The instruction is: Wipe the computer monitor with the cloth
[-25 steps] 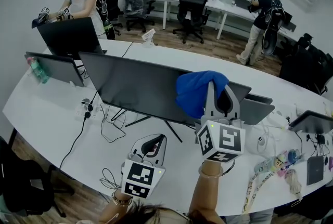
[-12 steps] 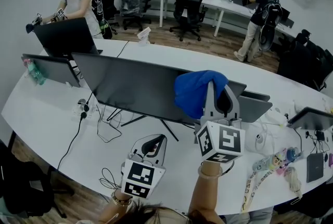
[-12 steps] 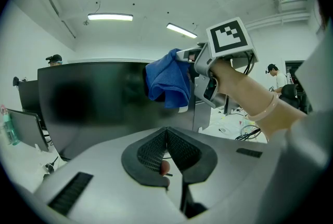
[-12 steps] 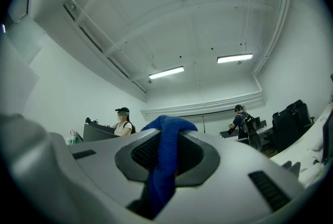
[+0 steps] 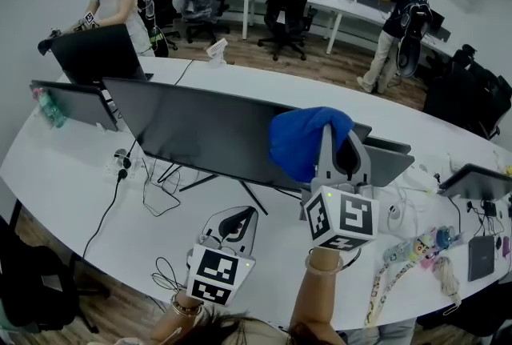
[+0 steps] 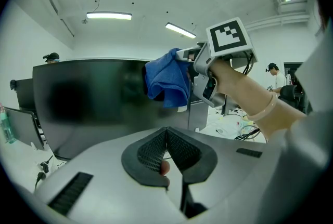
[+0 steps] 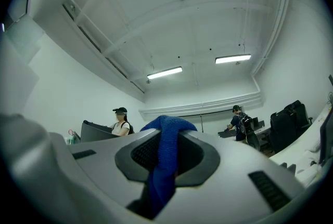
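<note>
Blue cloth (image 5: 300, 139) clamped in my right tool (image 5: 338, 145) sits at the monitor (image 5: 200, 131)'s right end, screen stretching leftward; left tool (image 5: 234, 217) closed, empty.

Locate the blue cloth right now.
Head view, right of centre: the blue cloth is pinched in the right gripper, held up at the upper right corner of the large monitor.

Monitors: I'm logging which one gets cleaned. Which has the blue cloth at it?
The large monitor straight ahead: the right gripper holds the blue cloth at its upper right corner. The smaller monitor at far left has no cloth near it.
</note>
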